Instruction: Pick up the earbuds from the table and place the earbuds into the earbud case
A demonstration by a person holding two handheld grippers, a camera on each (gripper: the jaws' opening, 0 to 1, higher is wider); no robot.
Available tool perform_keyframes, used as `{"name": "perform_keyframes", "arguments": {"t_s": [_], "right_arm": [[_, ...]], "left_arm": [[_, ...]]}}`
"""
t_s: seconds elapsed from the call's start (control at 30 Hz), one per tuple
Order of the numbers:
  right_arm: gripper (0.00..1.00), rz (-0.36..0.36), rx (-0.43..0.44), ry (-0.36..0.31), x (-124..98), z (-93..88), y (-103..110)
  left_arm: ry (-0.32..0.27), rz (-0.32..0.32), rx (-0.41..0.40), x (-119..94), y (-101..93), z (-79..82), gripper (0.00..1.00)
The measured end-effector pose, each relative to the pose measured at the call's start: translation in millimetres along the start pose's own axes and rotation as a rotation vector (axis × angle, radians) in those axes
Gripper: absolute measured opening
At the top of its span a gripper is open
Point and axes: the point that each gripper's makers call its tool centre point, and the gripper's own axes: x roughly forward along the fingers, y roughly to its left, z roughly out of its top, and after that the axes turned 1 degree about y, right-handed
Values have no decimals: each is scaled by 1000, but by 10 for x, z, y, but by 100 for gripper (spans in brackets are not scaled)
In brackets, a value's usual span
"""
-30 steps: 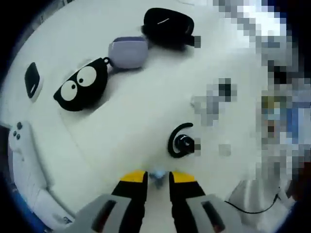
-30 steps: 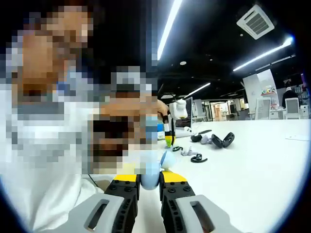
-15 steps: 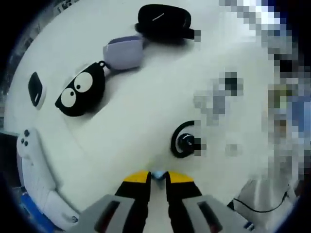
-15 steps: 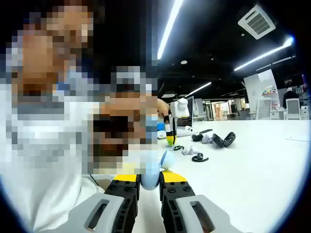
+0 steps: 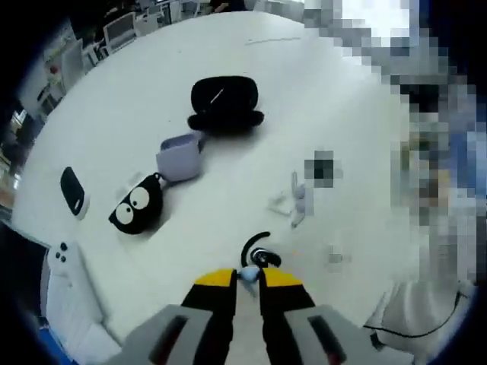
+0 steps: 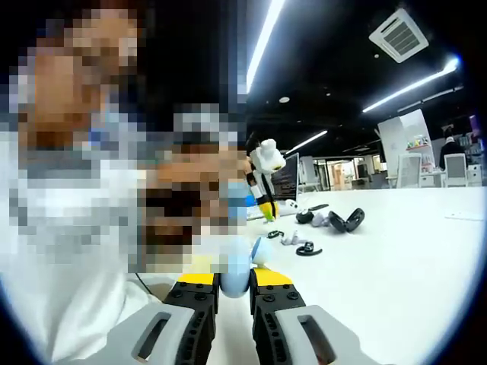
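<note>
Left gripper (image 5: 247,275) closed on small pale-blue earbud (image 5: 248,274), above counter (image 5: 342,129). Black ear-hook earbud (image 5: 257,251) on counter just beyond tips. Right gripper (image 6: 234,283) clamps pale-blue earbud case (image 6: 237,268), open.

In the left gripper view, an ear-hook earbud (image 5: 257,252) lay on the table (image 5: 342,114) at twelve o'clock, just beyond the jaw tips. Two small earbuds (image 5: 293,202) lay near it, toward one o'clock. A cartoon-eyed case (image 5: 137,208) sat at ten o'clock, a small case (image 5: 179,159) just beyond it, and an open case (image 5: 224,103) farthest, toward eleven.
</note>
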Motion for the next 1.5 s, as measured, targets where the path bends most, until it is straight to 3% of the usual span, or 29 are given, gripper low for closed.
{"name": "perform_keyframes", "arguments": {"t_s": [0.1,0.17,0.3,0.4,0.63,0.83,0.97,1.0,1.17,1.4,1.5], "right_arm": [[15,-5,-10,-2,2,11,-14],[14,-16,-23,-13,11,33,-23],[14,-20,-21,-23,8,52,-36],[14,-26,-19,-28,1,58,-50],[14,-27,-19,-31,1,60,-44],[15,-44,-12,-44,-22,83,-83],[15,-48,-8,-51,-29,94,-96],[15,-46,-8,-52,-30,97,-93],[15,-49,-14,-69,-39,126,-85],[15,-60,-18,-98,-61,182,-96],[15,-60,-19,-102,-64,189,-94]], "left_arm": [[-98,18,31,-116,-84,140,13],[-215,7,70,-250,-243,304,13],[-351,14,134,-394,-426,502,13],[-480,-20,166,-502,-654,696,13],[-676,-86,261,-659,-1141,969,13],[-816,-138,290,-761,-1566,1098,13],[-955,-195,320,-896,-1882,1169,13],[-978,-227,321,-910,-1987,1164,13],[-1013,-252,314,-834,-2172,1162,13],[-1117,-311,168,-752,-2280,1219,13],[-1144,-322,149,-707,-2322,1209,13]]}}
